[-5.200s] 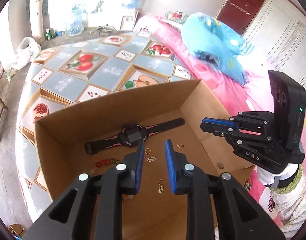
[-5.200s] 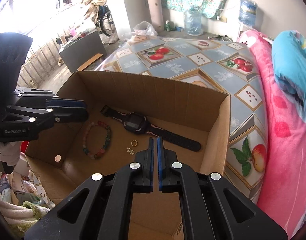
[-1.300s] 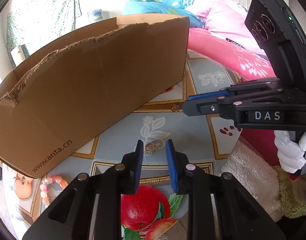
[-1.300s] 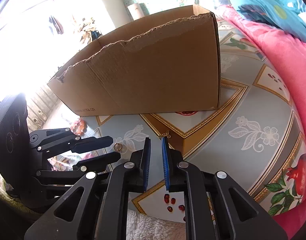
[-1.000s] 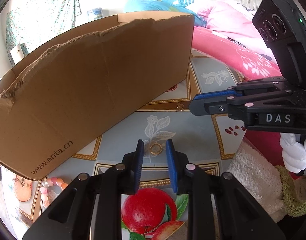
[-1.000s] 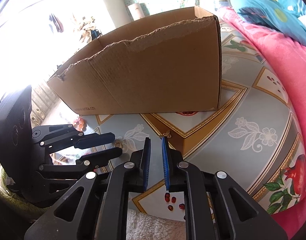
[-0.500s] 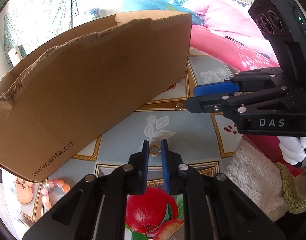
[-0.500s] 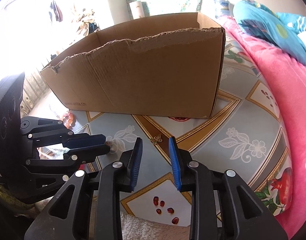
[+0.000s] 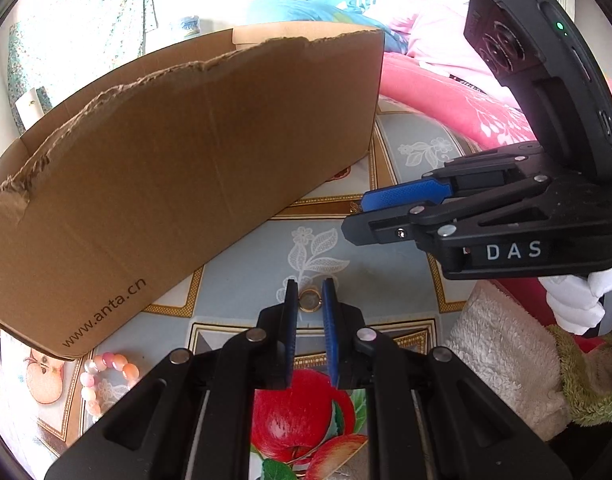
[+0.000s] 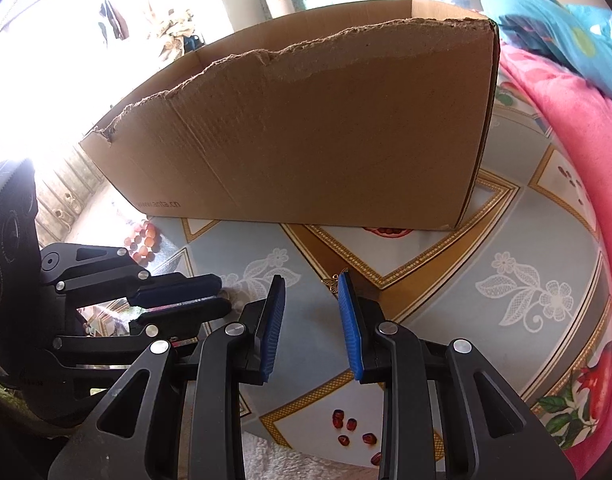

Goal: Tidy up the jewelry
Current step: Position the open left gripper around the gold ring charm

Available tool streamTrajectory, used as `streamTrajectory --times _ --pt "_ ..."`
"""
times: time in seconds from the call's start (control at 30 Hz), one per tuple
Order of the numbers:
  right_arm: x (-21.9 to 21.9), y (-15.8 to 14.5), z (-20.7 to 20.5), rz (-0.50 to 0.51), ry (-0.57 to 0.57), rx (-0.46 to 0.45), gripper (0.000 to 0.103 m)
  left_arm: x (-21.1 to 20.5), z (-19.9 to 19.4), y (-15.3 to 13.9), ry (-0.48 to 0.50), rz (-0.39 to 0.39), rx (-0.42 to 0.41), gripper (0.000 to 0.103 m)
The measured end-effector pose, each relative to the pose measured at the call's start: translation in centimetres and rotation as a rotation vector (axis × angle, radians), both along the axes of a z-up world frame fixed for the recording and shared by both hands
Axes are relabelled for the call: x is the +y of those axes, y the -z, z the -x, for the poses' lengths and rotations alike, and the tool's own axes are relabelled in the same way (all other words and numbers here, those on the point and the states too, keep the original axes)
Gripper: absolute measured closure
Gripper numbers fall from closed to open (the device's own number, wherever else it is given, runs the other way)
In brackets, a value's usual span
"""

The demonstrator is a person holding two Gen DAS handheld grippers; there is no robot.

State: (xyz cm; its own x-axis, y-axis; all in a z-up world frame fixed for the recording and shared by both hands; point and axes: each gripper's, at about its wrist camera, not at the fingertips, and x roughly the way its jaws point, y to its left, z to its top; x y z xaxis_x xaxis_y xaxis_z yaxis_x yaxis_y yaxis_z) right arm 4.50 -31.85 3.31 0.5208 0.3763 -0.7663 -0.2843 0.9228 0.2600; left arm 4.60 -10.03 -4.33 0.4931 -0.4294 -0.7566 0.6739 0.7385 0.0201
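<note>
The left gripper point(image 9: 309, 300) has just been closing, and its blue pads now pinch a small gold ring point(image 9: 310, 303) that lies on the patterned cloth point(image 9: 250, 276) just near of the box point(image 9: 178, 168). It comes at the ring from above and at a slant, probably because a thin thing lying flat can only be caught across its edges. The right gripper point(image 10: 310, 298) has just been opening; its jaws stand apart with nothing between them, over bare cloth, and a tiny gold charm point(image 10: 333, 280) lies just beyond its right fingertip, likely the next piece to be taken. The box sits on the far side with its torn wall toward both tools, so each piece must be lifted over that wall. Only the left view shows the ring between the pads; in the right view the left gripper is seen side-on at the left, pads close together, and the ring cannot be made out. A pink bead bracelet point(image 9: 106, 376) lies at the box's near left corner, mostly clear in the left view.
</note>
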Motion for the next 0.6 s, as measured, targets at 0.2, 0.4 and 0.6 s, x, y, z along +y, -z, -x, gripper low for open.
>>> streamTrajectory --times 0.2,0.4,0.6 --pt "-1.0 -0.5 -0.9 0.001 0.043 -0.015 0.076 0.1 0.0 0.0 0.001 0.004 0.000 0.091" --pt "-0.8 0.2 -1.9 -0.106 0.025 0.080 0.075 0.2 0.1 0.0 -0.003 0.016 0.000 0.091" --pt "-1.2 0.5 -1.4 -0.155 0.042 0.104 0.075 0.3 0.1 -0.1 -0.003 0.022 0.002 0.091"
